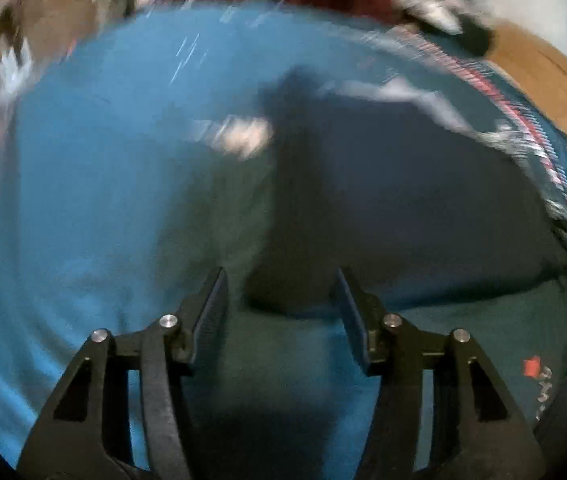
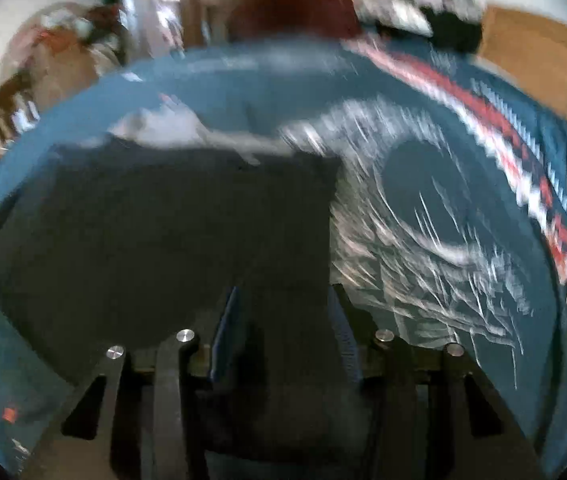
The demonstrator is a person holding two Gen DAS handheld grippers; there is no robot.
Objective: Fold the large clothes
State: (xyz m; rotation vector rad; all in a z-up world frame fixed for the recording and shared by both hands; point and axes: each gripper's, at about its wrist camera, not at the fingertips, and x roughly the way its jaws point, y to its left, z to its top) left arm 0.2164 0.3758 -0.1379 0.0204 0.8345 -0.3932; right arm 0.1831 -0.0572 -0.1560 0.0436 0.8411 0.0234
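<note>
Both frames blurred: left claw point(image 1: 281, 292) gaped over the blue bedspread point(image 1: 83, 200), dark garment point(image 1: 403, 208) just ahead-right; right claw point(image 2: 283, 308) released, same garment point(image 2: 155, 232) lying under and ahead.

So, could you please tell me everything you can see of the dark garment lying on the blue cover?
The dark garment is navy or near-black, of soft matte cloth, lying flat on the blue cover. A pale strip, perhaps lining or a collar, runs along its far edge. The right edge is straight, next to the cover's white pattern. The right gripper sits over its near edge, fingers apart; whether they touch is unclear. The left gripper is open at its near left corner. Blur hides details.
</note>
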